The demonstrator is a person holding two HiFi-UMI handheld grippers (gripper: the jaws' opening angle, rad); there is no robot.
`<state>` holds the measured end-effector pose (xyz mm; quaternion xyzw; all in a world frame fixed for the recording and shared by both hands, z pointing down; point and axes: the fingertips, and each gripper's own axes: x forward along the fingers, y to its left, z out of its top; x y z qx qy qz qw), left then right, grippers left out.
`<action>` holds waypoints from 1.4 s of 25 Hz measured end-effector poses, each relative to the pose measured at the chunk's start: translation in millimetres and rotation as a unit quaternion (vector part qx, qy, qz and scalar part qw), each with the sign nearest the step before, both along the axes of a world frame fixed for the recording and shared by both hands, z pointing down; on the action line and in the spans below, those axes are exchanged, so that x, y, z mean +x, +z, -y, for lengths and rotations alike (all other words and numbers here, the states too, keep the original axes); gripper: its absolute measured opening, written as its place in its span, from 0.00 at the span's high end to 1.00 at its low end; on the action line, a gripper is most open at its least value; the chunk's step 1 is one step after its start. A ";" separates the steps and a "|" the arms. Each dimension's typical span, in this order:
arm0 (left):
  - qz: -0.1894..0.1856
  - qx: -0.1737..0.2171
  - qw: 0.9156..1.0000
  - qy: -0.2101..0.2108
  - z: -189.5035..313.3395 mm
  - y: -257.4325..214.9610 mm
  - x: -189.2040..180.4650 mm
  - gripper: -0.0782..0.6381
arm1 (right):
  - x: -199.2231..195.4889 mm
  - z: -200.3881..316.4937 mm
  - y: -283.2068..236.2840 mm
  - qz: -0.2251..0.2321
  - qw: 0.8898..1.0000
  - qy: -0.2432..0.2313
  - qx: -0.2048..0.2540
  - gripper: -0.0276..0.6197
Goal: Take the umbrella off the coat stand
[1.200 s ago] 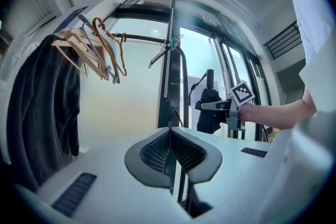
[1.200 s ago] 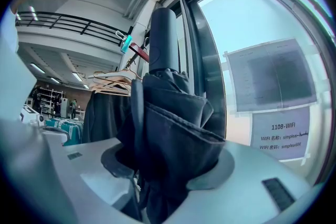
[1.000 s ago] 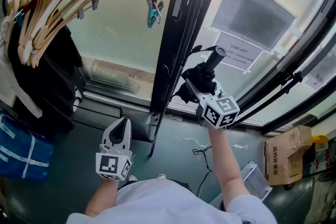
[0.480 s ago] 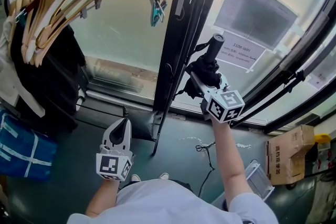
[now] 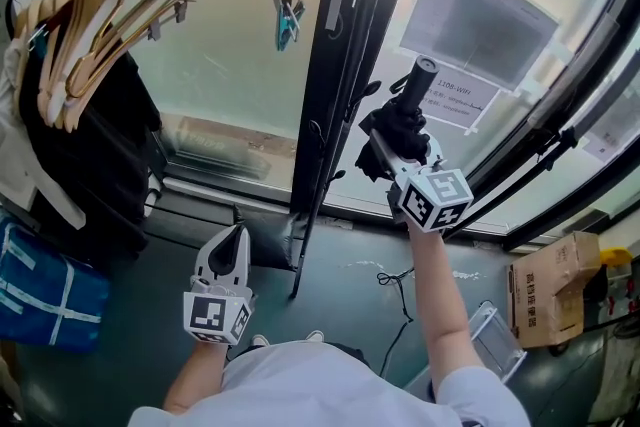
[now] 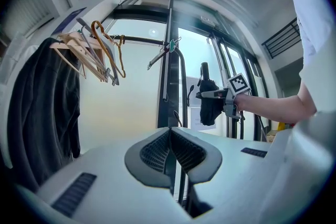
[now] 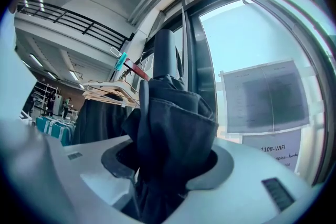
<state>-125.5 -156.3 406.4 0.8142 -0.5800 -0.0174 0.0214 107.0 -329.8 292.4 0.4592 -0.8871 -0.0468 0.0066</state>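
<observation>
The black folded umbrella [image 5: 402, 127] stands upright with its handle on top, just right of the black coat stand [image 5: 335, 85] and apart from its hooks. My right gripper [image 5: 393, 145] is shut on the umbrella's bunched fabric; in the right gripper view the umbrella [image 7: 173, 128] fills the space between both jaws of that gripper [image 7: 168, 162]. My left gripper [image 5: 228, 255] hangs low near the stand's foot, shut and holding nothing. In the left gripper view its jaws [image 6: 170, 152] meet, and the umbrella [image 6: 209, 99] shows ahead beside the stand [image 6: 170, 86].
A clothes rail carries wooden hangers [image 5: 95, 10] and a black garment [image 5: 95, 155] at the left, above a blue bag [image 5: 40, 290]. A teal clip hanger [image 5: 285, 10] dangles from the rail. Glass wall with a paper notice [image 5: 455, 100] behind; cardboard box [image 5: 545, 300] at lower right.
My right gripper has lifted the umbrella upward and a little to the right, away from the stand's hooks. The left gripper has stayed where it was.
</observation>
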 end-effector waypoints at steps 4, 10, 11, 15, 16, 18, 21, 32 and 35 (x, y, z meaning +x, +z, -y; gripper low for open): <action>0.006 0.008 1.000 0.010 1.9 -5.9 6.2 0.85 | 12.9 -15.8 -0.7 0.000 1.000 0.007 0.003 0.58; 0.016 0.018 1.000 0.012 4.0 -15.9 4.1 0.85 | 33.7 -51.0 -1.6 -0.007 1.000 0.015 0.014 0.58; 0.018 0.019 1.000 0.013 3.7 -17.4 3.2 0.85 | 38.0 -57.2 -1.9 -0.009 1.000 0.017 0.015 0.58; 0.028 0.023 0.999 0.014 2.2 -22.7 0.5 0.85 | 57.2 -80.7 -4.5 -0.002 0.999 0.030 0.015 0.58; 0.030 0.023 0.999 0.014 1.4 -23.5 0.0 0.85 | 62.2 -86.6 -4.4 -0.001 0.999 0.035 0.016 0.58; 0.035 0.023 0.999 0.013 -0.8 -25.2 -2.2 0.85 | 71.6 -99.8 -3.1 0.000 0.999 0.046 0.019 0.58; 0.041 0.026 0.999 0.010 -3.3 -28.5 -8.4 0.85 | 83.1 -122.1 -1.2 0.002 0.998 0.059 0.028 0.58; 0.061 0.025 0.998 -0.026 -17.2 -27.2 -46.9 0.85 | 136.5 -211.1 37.8 -0.007 0.987 0.162 0.003 0.57; 0.072 0.020 0.996 -0.039 -24.7 -22.9 -59.6 0.85 | 142.0 -232.4 55.7 0.002 0.983 0.181 -0.017 0.57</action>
